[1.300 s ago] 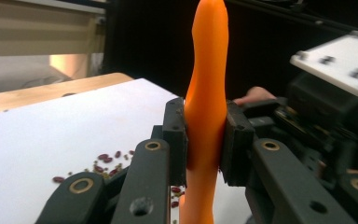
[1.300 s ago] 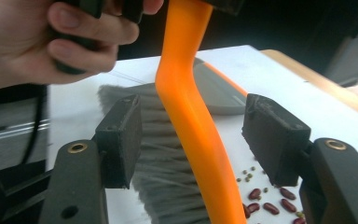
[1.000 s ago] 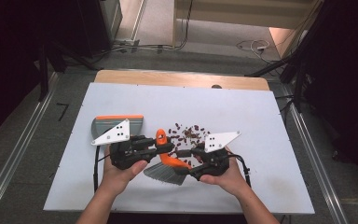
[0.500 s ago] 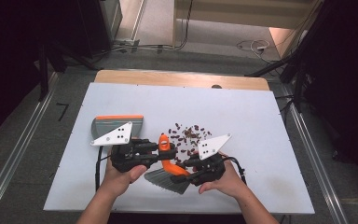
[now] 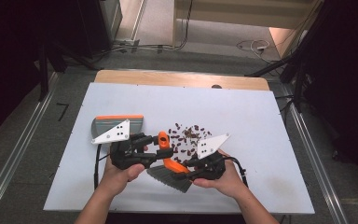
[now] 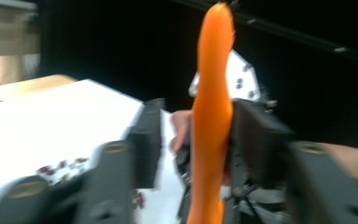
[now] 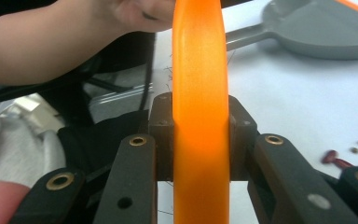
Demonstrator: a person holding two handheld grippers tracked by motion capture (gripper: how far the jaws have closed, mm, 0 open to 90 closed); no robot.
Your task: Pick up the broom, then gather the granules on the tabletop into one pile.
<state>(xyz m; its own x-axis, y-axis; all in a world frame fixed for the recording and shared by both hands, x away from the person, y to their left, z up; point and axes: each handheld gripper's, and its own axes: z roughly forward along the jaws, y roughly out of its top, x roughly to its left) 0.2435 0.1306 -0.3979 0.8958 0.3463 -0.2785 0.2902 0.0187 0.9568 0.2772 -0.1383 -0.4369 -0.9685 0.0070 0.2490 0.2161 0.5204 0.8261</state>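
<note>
Right gripper view shows the right gripper clamped on the brush's orange handle, while the left gripper, jaws just opening, stands loose around it near the table's front edge.

A: Surface?
B: White table top, with a bare wooden strip along the far edge.
A: What's lying on it?
B: Grey dustpan with an orange lip, left of centre. Scattered red-brown beans around the middle, loose, well apart from the dustpan.
A: The brush?
B: Its grey bristle head is at the near edge; can't tell if it touches.
</note>
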